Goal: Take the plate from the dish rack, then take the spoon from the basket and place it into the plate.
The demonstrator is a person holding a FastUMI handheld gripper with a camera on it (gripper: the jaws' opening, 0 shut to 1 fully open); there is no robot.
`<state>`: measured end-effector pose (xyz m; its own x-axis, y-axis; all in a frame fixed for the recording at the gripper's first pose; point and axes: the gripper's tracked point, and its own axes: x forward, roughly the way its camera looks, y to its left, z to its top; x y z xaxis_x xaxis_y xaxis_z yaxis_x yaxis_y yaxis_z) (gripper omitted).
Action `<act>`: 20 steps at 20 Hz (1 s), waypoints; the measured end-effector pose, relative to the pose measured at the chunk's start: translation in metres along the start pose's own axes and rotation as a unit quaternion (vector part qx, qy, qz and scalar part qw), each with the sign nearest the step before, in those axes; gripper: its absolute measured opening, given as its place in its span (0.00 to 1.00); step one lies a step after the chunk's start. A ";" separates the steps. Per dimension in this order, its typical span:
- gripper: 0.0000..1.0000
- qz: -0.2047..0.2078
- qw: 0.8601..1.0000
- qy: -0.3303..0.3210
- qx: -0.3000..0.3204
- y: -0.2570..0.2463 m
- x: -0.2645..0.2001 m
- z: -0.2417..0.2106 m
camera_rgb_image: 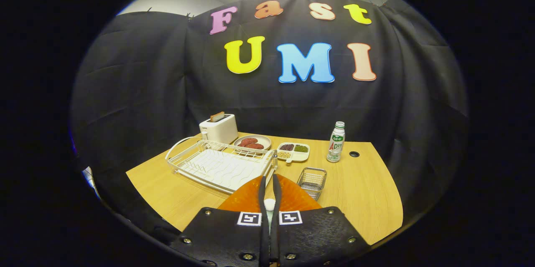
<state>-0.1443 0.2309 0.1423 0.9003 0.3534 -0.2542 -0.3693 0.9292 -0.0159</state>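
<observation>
The gripper point(269, 187) is closed on a white spoon point(269, 205), directly over the orange plate point(292, 196) lying on the wooden surface point(359, 191). Just beyond the plate sit the wire basket point(312, 181) and the white dish rack point(217, 164); farther back, a toaster point(218, 129).

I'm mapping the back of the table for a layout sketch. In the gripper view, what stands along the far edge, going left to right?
Toaster → round plate of red patties → divided snack tray → bottle → cable hole in the table.
</observation>
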 end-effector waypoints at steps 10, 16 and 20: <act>0.01 0.059 0.997 0.047 -0.026 0.044 0.029 -0.031; 0.01 0.084 0.992 0.087 -0.026 0.066 0.051 -0.060; 0.01 0.090 0.990 0.102 -0.037 0.073 0.063 -0.067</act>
<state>-0.1303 0.3137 0.0608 0.7562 0.4760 -0.4490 -0.5417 0.8403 -0.0216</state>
